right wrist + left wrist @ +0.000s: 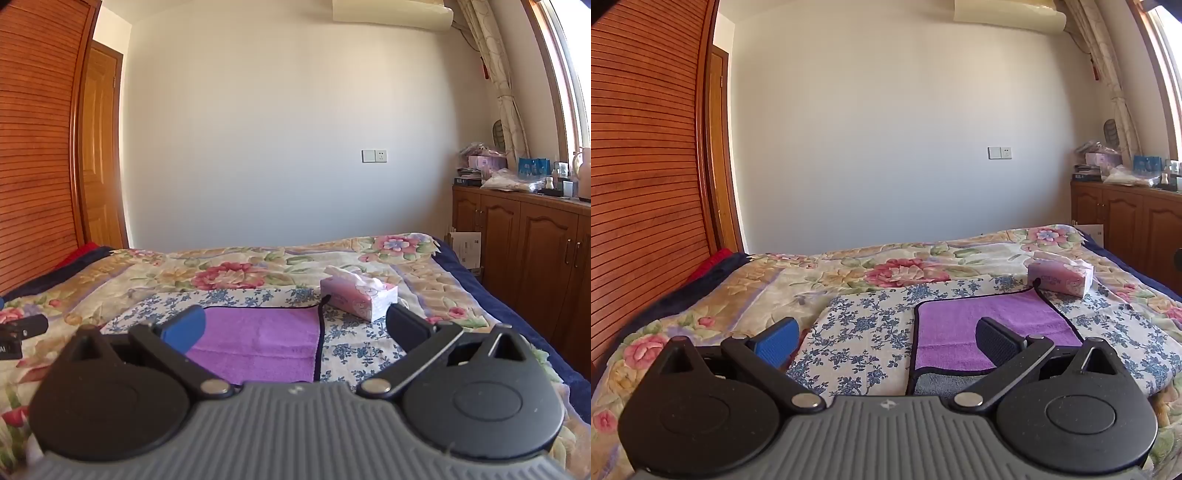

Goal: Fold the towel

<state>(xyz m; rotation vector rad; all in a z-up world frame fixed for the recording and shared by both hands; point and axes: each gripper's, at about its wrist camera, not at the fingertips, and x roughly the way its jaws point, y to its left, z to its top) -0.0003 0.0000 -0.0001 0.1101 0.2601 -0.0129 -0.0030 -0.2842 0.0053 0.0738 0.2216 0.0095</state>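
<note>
Left wrist view: left gripper [886, 338] fingers spread above the purple towel [990, 325]. Right gripper [295, 328] fingers likewise spread, empty, tissue box [360, 297] beyond.

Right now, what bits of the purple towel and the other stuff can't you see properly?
- Towel near edge: hidden behind the left tool body, left wrist view.
- Towel's left side: covered by the right tool blue finger, right wrist view.
- Tissue box print: too small to read.
- Cabinet-top clutter: small, blurred.
</note>
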